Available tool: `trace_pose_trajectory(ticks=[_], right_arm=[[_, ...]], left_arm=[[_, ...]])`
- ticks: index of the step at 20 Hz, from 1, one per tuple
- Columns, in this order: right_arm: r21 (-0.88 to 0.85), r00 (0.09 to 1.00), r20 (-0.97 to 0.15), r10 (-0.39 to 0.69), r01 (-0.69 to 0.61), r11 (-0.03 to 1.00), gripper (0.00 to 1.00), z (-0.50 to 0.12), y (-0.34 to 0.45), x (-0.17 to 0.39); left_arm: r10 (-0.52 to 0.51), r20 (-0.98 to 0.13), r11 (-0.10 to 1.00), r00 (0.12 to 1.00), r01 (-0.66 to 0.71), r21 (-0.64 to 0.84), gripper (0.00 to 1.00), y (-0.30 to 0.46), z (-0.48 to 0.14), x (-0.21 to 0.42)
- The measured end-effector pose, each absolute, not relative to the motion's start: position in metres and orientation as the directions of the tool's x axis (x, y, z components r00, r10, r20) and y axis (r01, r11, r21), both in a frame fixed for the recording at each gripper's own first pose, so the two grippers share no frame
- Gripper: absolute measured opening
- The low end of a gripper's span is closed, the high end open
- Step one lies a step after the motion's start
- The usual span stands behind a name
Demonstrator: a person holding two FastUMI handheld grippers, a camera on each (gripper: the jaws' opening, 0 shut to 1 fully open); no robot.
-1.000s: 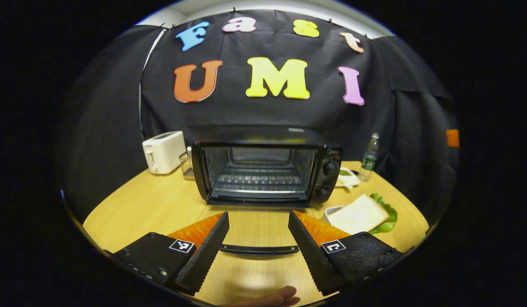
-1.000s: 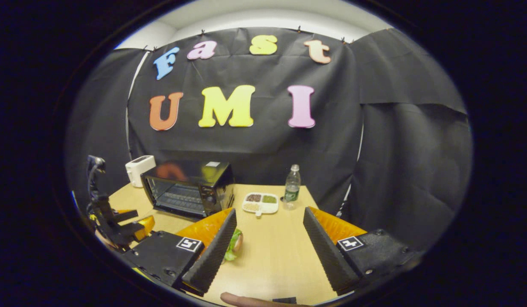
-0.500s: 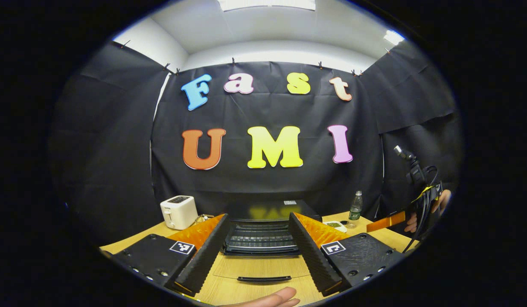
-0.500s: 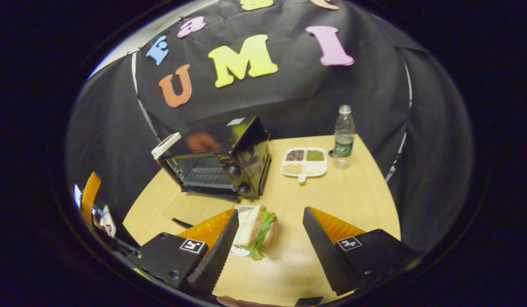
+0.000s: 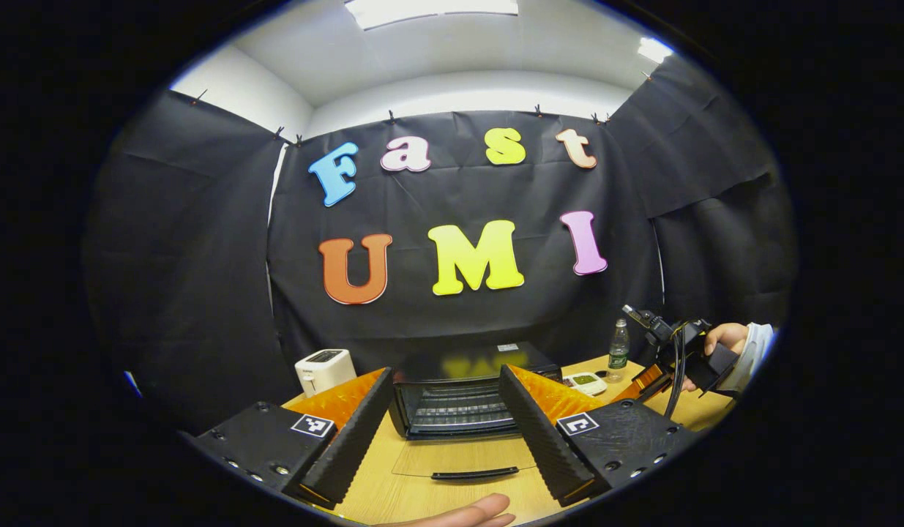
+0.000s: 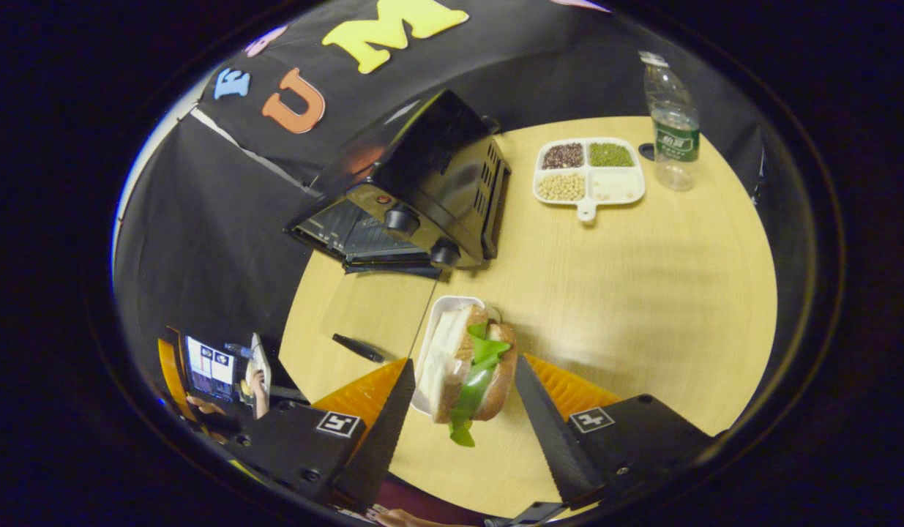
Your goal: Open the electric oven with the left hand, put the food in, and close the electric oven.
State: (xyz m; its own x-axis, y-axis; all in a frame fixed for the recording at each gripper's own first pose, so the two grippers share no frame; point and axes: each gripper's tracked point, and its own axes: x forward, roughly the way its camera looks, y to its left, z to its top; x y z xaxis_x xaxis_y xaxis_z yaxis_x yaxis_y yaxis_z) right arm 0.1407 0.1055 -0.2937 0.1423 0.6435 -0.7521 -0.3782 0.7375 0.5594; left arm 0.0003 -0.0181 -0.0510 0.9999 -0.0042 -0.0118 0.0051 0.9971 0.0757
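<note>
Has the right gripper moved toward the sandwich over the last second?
Yes. The right gripper has swung down over the table; the sandwich, earlier beside its left finger, now sits between its open fingers.

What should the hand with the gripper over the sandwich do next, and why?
Probably lower the right gripper and close its open fingers on the sandwich. The oven already has its glass door folded down flat on the table, and the sandwich sits in its white tray between the spread fingers, not yet gripped.
</note>
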Motion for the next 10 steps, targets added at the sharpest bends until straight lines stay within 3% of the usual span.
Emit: trace_pose_trajectory(ticks=[4, 5, 6, 7, 8, 10], right_arm=[[0.645, -0.001, -0.744, 0.668, -0.263, 0.717, 0.83, -0.313, 0.111, 0.129], [0.674, -0.027, -0.727, 0.687, -0.224, 0.704, 0.7, -0.313, 0.116, 0.127], [0.687, -0.031, -0.717, 0.697, -0.204, 0.698, 0.78, -0.316, 0.118, 0.127], [0.694, -0.03, -0.711, 0.702, -0.189, 0.695, 0.72, -0.316, 0.116, 0.127], [0.7, -0.016, -0.704, 0.71, -0.184, 0.69, 0.55, -0.313, 0.116, 0.127], [0.696, -0.007, -0.706, 0.709, -0.193, 0.691, 0.45, -0.31, 0.115, 0.123]], left_arm=[[0.011, -0.034, 0.997, 0.999, -0.009, 0.073, 0.95, -0.016, -0.056, 0.0], [0.013, -0.049, 0.997, 0.999, -0.009, 0.073, 0.95, -0.017, -0.058, -0.004], [0.019, -0.07, 0.997, 0.997, -0.014, 0.07, 0.95, -0.016, -0.065, -0.003], [0.02, -0.087, 0.998, 0.996, -0.014, 0.068, 0.95, -0.016, -0.07, -0.003], [0.02, -0.097, 0.998, 0.995, -0.013, 0.066, 0.95, -0.016, -0.072, -0.002], [0.022, -0.106, 0.998, 0.994, -0.015, 0.065, 0.95, -0.014, -0.074, -0.004]])
